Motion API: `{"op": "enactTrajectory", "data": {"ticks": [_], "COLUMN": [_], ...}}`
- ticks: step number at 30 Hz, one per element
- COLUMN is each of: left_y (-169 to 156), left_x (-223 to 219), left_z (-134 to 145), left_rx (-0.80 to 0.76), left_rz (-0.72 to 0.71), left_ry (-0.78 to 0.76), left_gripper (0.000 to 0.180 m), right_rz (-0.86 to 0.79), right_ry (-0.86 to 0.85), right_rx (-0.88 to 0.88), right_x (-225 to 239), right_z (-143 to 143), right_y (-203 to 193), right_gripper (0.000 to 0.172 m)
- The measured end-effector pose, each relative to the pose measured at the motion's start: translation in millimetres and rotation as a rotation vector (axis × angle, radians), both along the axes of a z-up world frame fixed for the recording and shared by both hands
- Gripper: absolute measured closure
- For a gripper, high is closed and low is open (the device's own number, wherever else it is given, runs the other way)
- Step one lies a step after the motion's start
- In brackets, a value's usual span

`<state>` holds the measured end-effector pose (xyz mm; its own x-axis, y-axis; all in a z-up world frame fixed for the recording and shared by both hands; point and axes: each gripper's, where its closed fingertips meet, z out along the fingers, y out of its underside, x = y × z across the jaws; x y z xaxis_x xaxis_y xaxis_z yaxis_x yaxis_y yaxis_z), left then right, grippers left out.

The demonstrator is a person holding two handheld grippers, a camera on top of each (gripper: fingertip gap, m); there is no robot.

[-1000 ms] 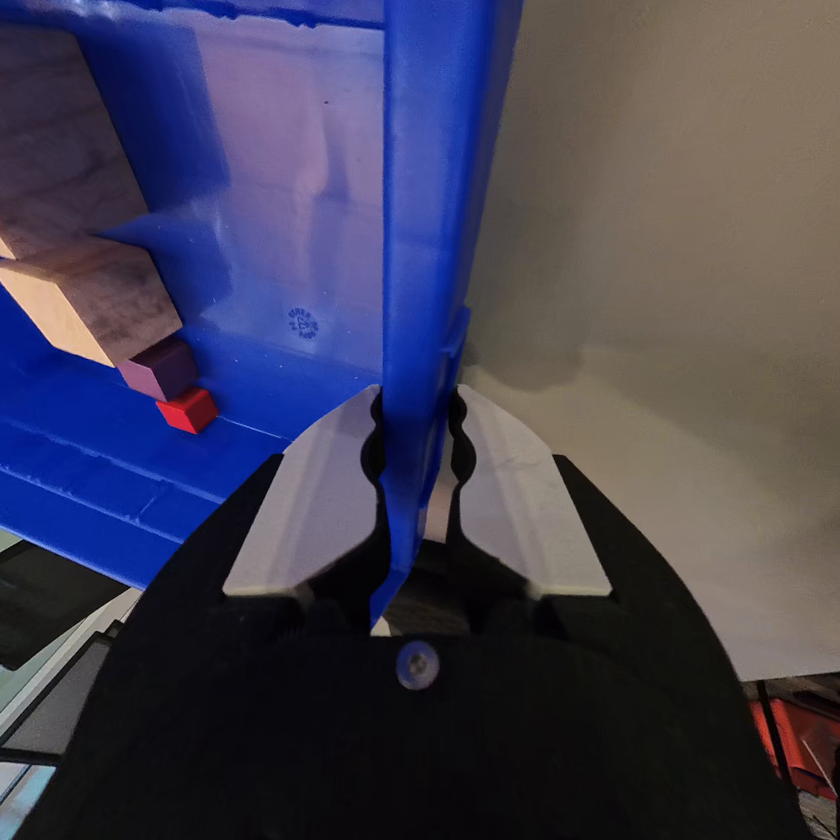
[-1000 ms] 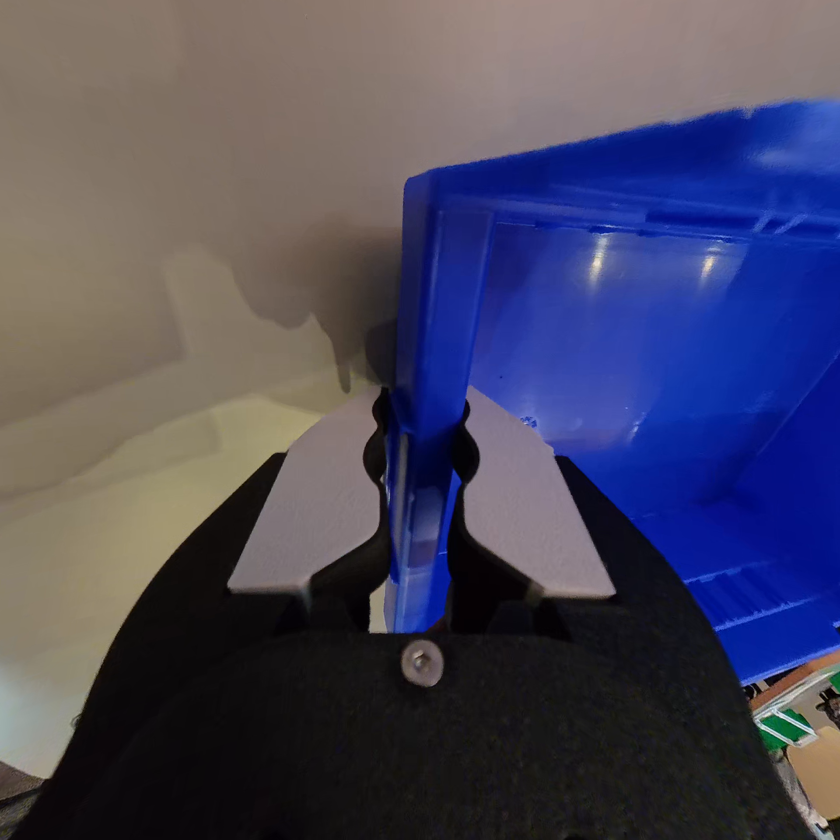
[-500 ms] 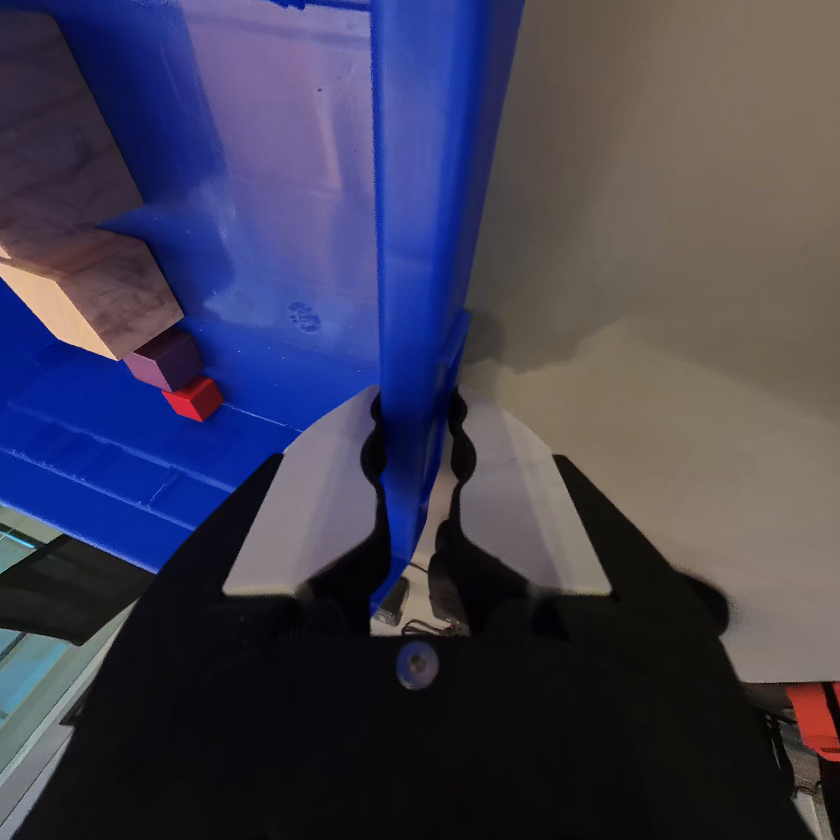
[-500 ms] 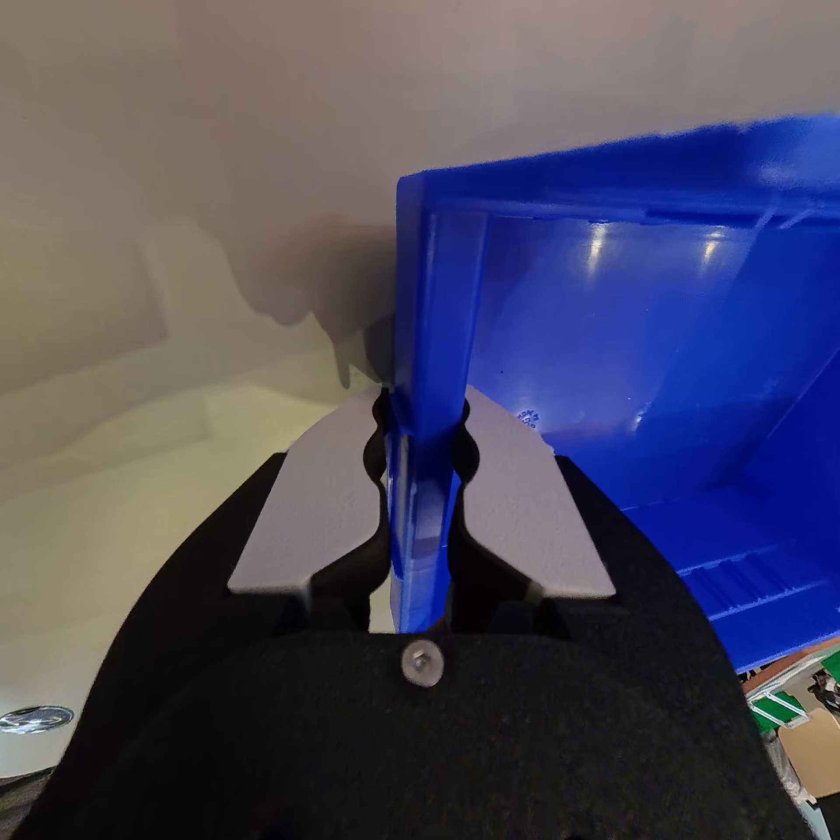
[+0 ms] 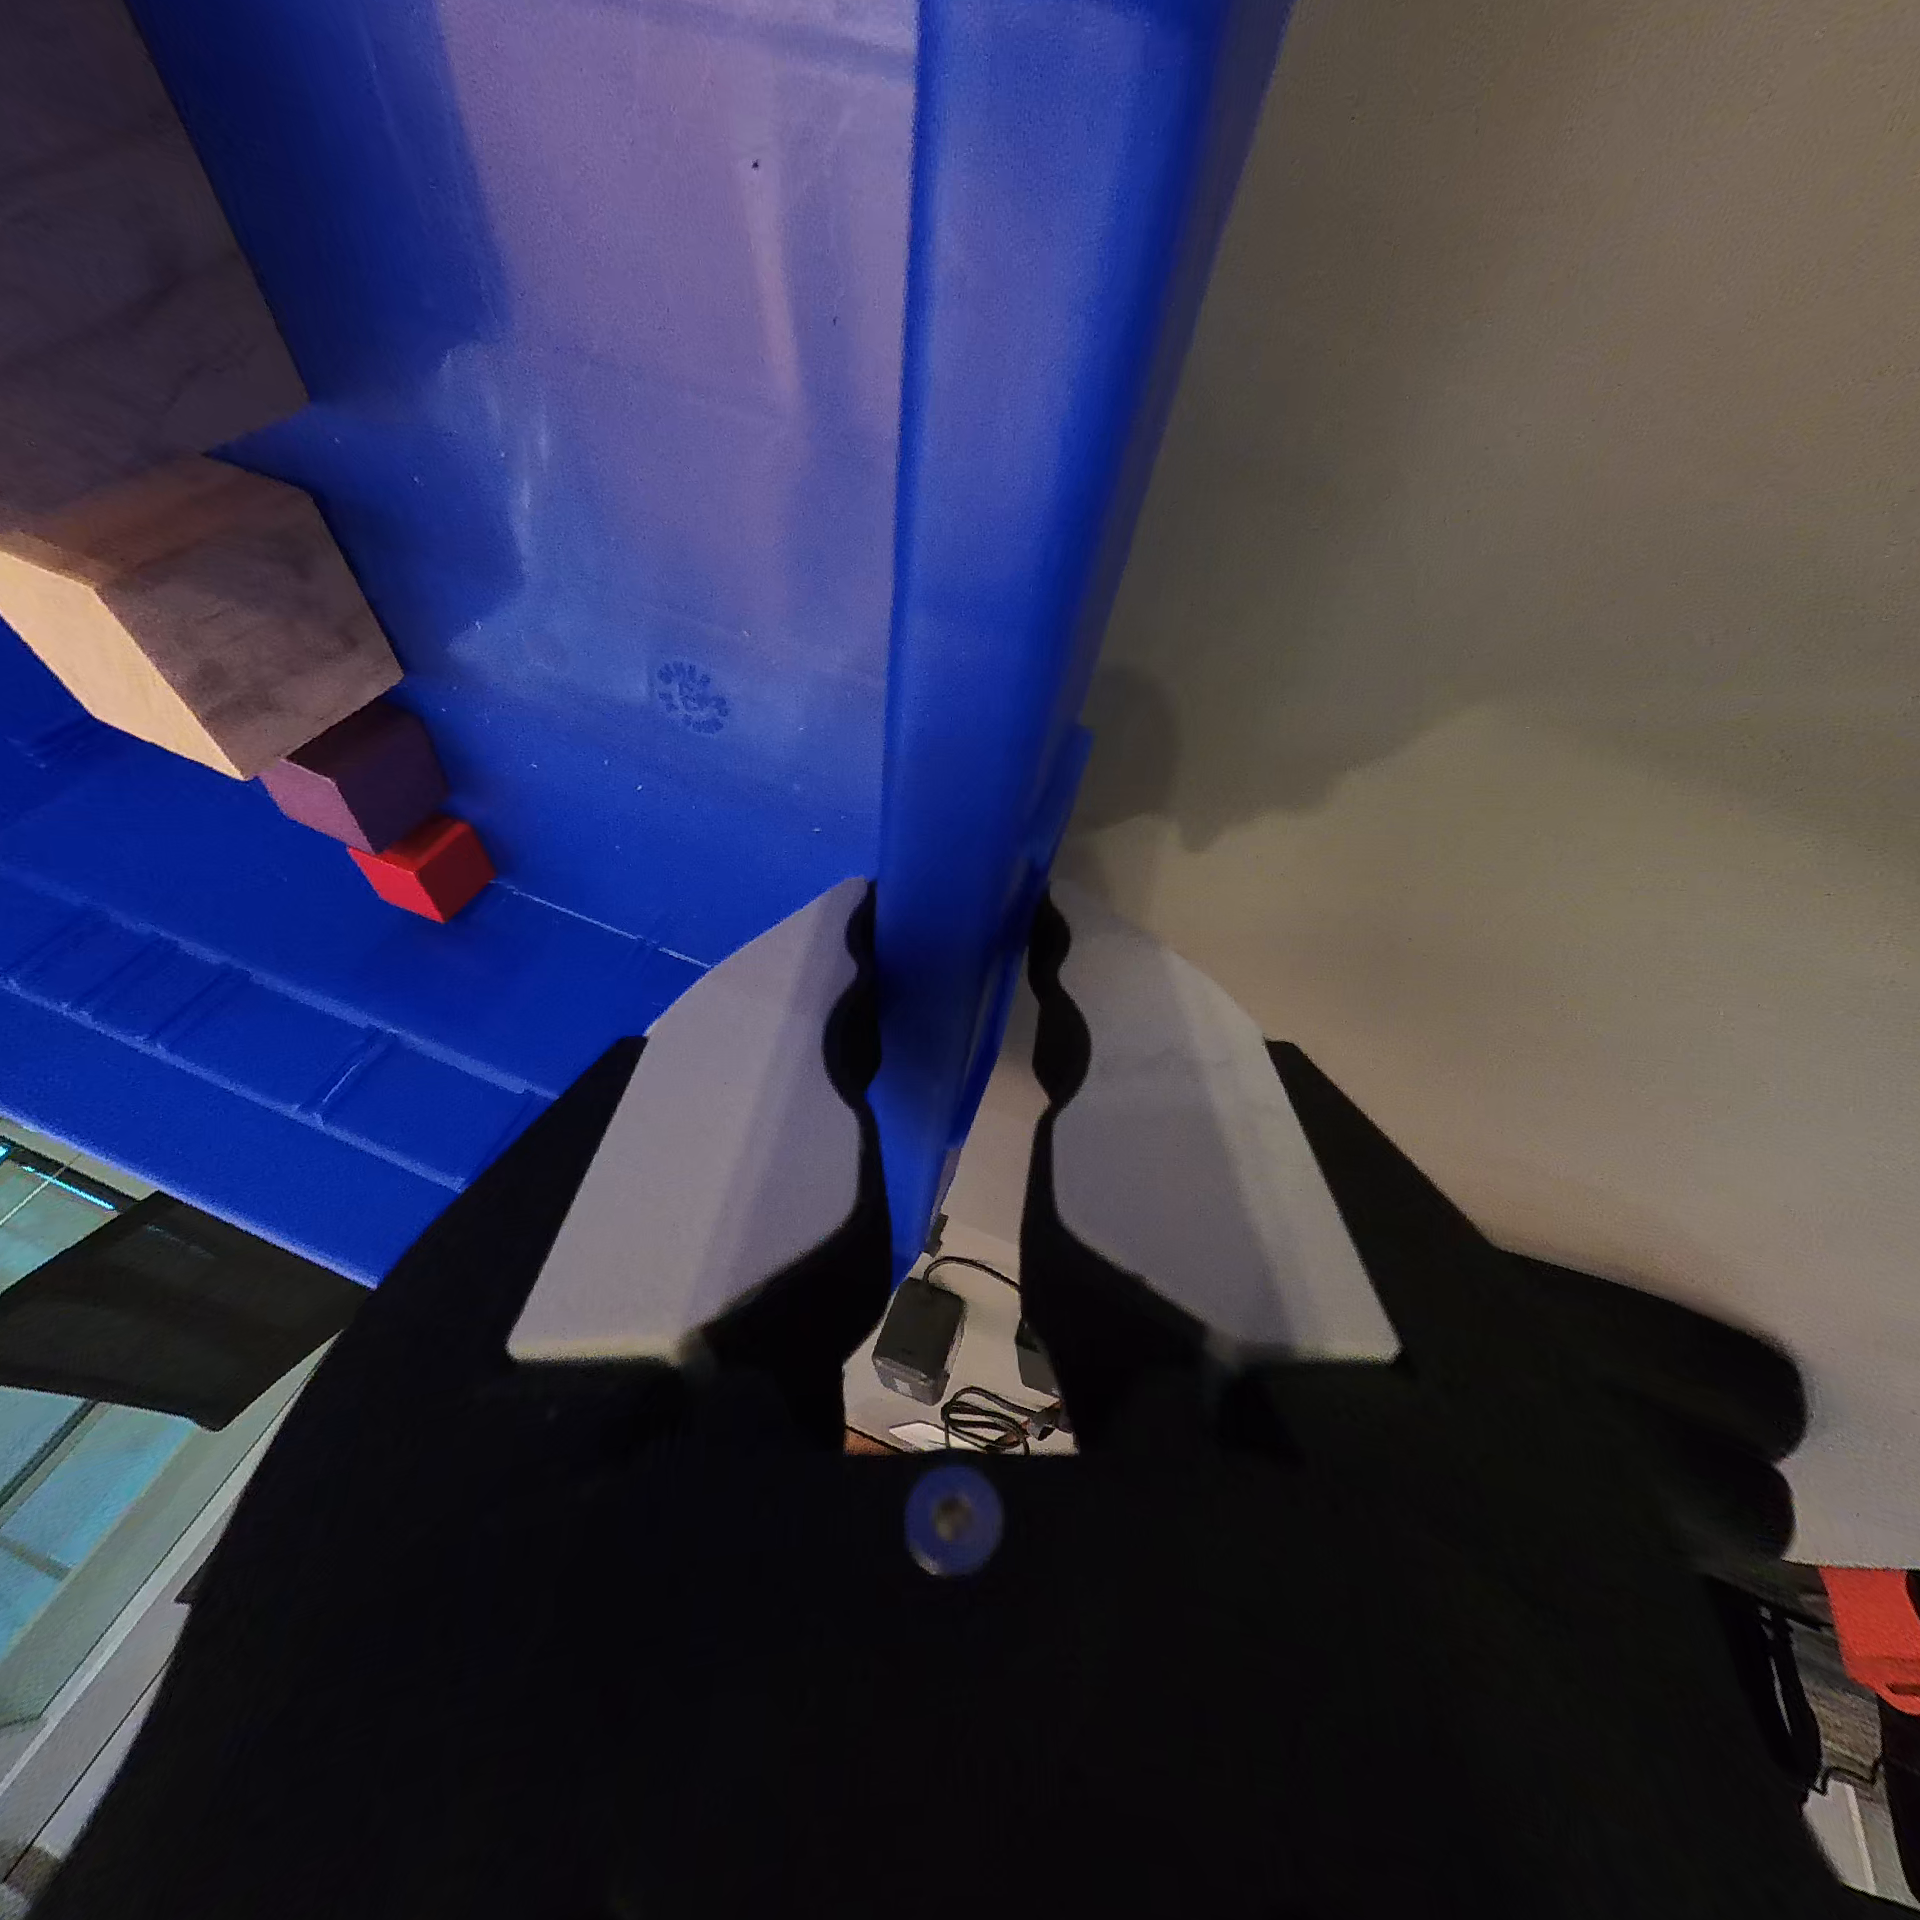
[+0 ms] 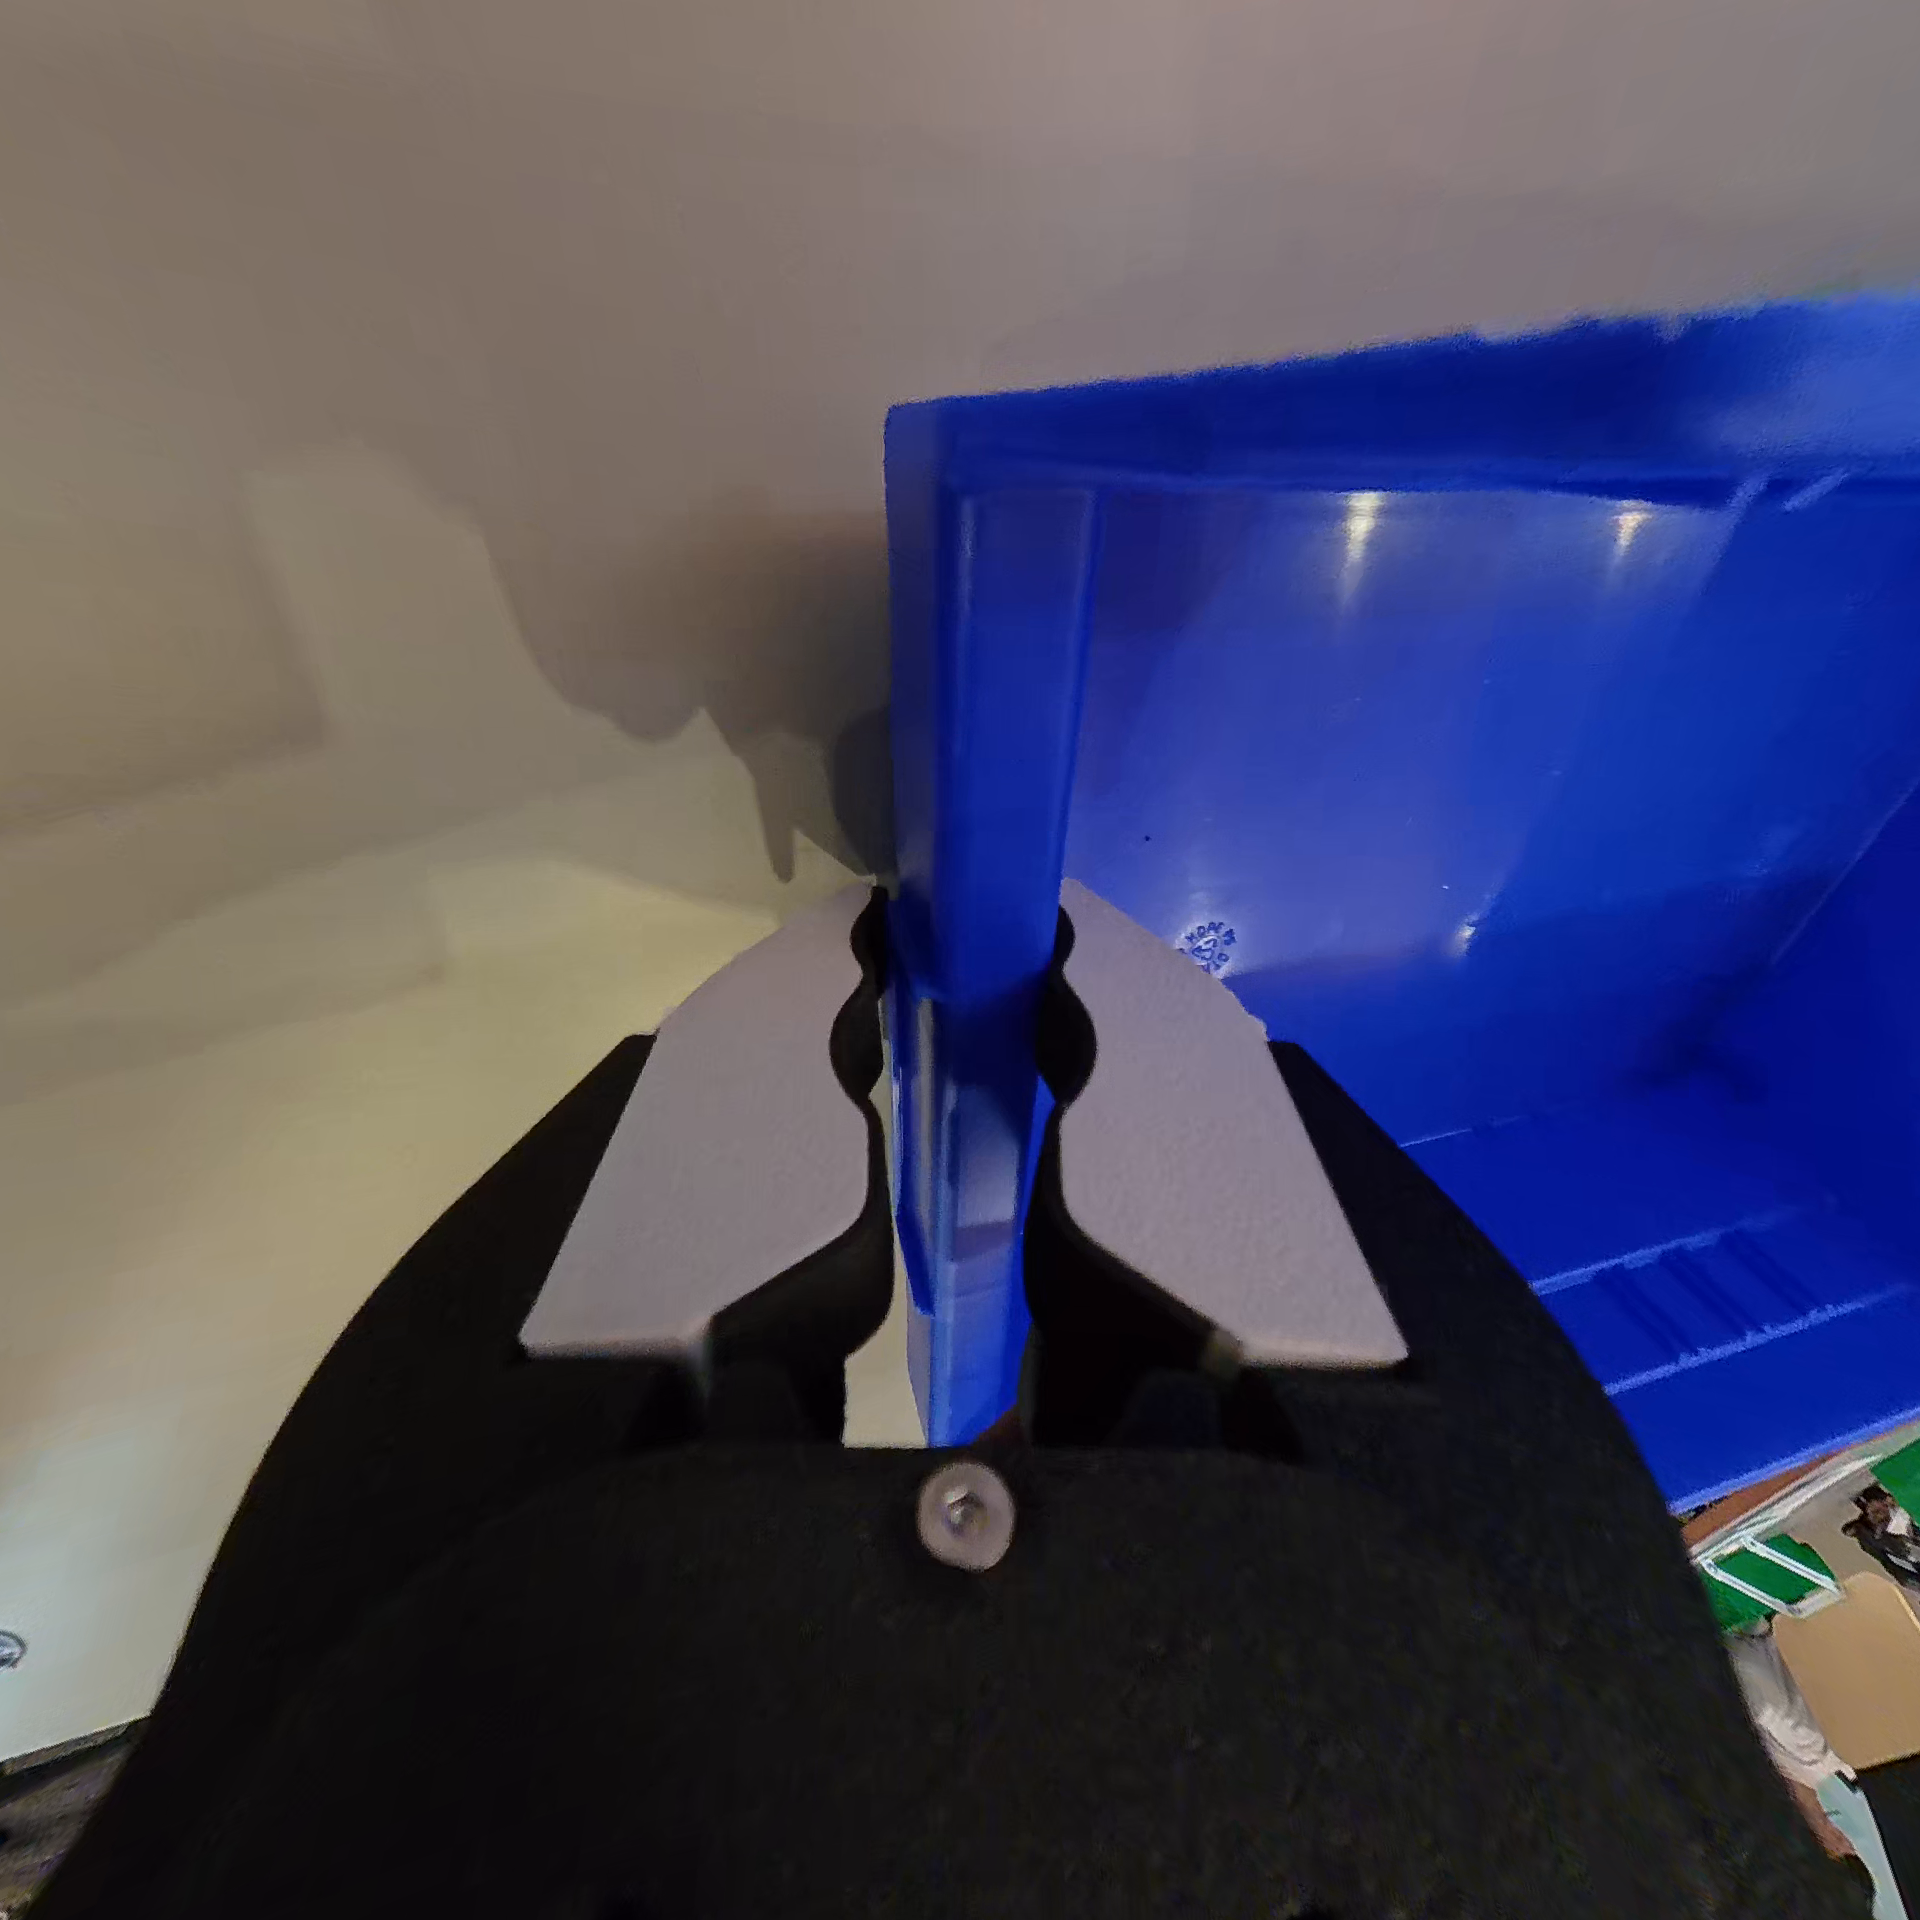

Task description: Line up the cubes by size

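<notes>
Left wrist view: left tongs (image 5: 951, 997) clamped on the blue bin (image 5: 644, 416) wall, centre frame. Cubes at left edge, inside: wooden cube (image 5: 197, 613), purple cube (image 5: 358, 774), red cube (image 5: 421, 868), touching in a row.

Right wrist view: right tongs (image 6: 961, 997) grip the opposite wall, bin (image 6: 1455, 779) at right.

Judgement: bin being carried or tipped; next, set it down level and let go.

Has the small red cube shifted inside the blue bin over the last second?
No. The red cube remains against the purple cube, by the blue bin wall's foot; only the whole bin shifts slightly.
</notes>
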<state>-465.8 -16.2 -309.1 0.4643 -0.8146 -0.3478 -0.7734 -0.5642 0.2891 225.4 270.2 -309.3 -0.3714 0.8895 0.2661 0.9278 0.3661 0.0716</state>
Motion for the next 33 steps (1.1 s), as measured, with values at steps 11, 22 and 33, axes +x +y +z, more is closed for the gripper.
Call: {"op": "enactTrajectory", "data": {"ticks": [11,22,33], "left_y": [6.1,10.9,13.1], "left_x": [-13.9,-15.4,-16.7], "left_z": [0.1,-0.4,-0.8], "left_rx": [-0.004,0.002,-0.001], "left_rz": [0.018,0.047,0.056], "left_ry": [0.020,0.017,0.023], "left_gripper": [0.154,0.154,0.154], "right_rz": [-0.009,-0.012,-0.001], "right_ry": [-0.007,-0.016,-0.029], "right_rx": [0.005,0.003,-0.003], "right_x": [-1.5,-1.4,4.8], "right_z": [0.5,0.5,0.5], "right_y": [19.6,25.6,20.3], "right_gripper": [0.146,0.145,0.146]}}
